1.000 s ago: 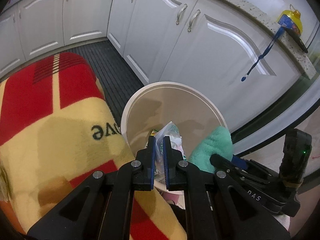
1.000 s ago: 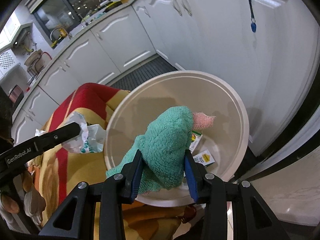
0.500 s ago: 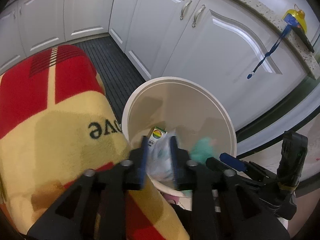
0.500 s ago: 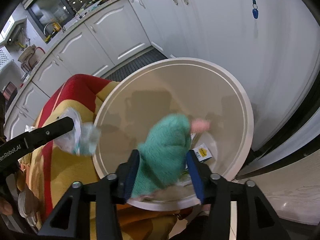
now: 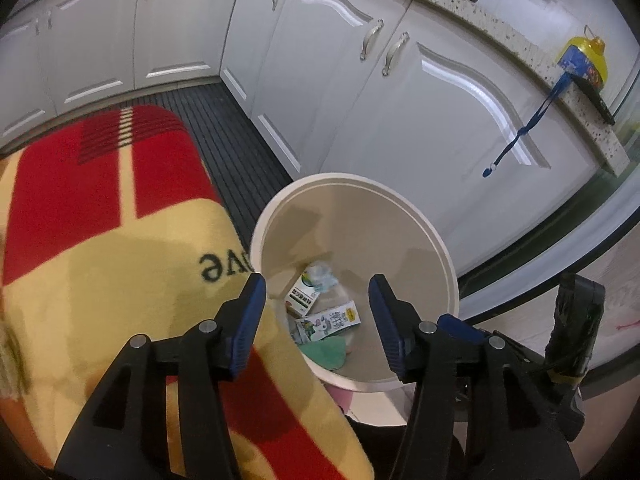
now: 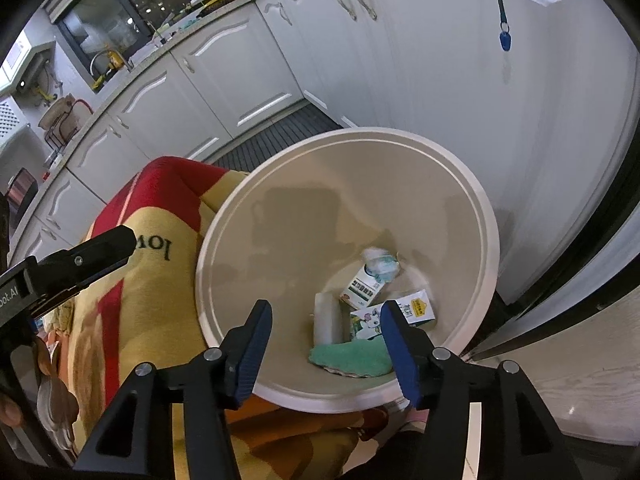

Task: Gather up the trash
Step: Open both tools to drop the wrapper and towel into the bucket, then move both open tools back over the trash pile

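Release is under way: both the left hand-held gripper [image 5: 316, 312] and right hand-held gripper [image 6: 326, 340] are opening, empty, above the round beige plastic bin [image 6: 472, 188], where the green terry cloth [image 6: 352, 356] and crumpled wrapper [image 6: 380, 264] lie. Further trash must be sought next.

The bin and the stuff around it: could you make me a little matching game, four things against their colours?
Things:
1. cloth in the bin
2. strap hanging down the cabinet
3. blanket beside the bin
4. cabinet doors

Colours:
A. white
B. red and yellow
C. green
D. blue

Pairs: 1-C, 2-D, 3-B, 4-A
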{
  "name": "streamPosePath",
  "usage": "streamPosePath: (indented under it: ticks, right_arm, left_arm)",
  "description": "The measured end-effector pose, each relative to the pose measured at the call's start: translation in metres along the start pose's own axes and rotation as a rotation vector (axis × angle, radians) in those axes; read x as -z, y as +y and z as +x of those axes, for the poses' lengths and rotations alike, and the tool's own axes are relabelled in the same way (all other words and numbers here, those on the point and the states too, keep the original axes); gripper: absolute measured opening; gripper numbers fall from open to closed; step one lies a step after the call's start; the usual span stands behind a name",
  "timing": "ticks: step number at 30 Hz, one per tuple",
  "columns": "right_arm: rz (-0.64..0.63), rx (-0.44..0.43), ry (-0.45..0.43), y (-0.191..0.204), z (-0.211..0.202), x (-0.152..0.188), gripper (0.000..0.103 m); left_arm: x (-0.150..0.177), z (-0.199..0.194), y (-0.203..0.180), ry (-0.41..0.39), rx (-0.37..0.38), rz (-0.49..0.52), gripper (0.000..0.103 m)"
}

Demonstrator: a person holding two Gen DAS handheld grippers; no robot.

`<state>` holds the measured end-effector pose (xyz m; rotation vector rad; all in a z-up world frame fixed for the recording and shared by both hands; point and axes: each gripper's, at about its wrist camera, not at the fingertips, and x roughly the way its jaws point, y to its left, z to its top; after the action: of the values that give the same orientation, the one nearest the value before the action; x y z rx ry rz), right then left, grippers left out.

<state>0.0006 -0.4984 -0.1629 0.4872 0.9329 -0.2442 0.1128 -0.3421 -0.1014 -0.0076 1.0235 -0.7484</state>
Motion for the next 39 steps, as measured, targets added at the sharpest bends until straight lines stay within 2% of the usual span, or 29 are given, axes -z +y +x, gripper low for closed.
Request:
streamPosePath:
  ticks: [6,10,24,39]
  right_arm:
    - [-0.017,-0.01,-0.017,0.009,-0.011,0.0,0.055]
    - [-0.033,-0.016,-0.037,0.018,-0.019,0.0,0.061]
    - [-0.124,0.004,-0.074,0.06,-0.037,0.006,0.061]
    - [-0.215,-0.002,-0.146,0.11,-0.064,0.009,0.066]
  left_arm:
    - [0.003,-0.019,0.003,-0.019,-0.022,-0.009,0.052]
    - [0.008,-0.032,0.009,-0.037,-0.039,-0.009,0.052]
    - [0.029,-0.067,0.034,-0.059,-0.061,-0.049,0.052]
    - [0.049,-0.121,0.056,-0.138,-0.107,-0.042,0.052]
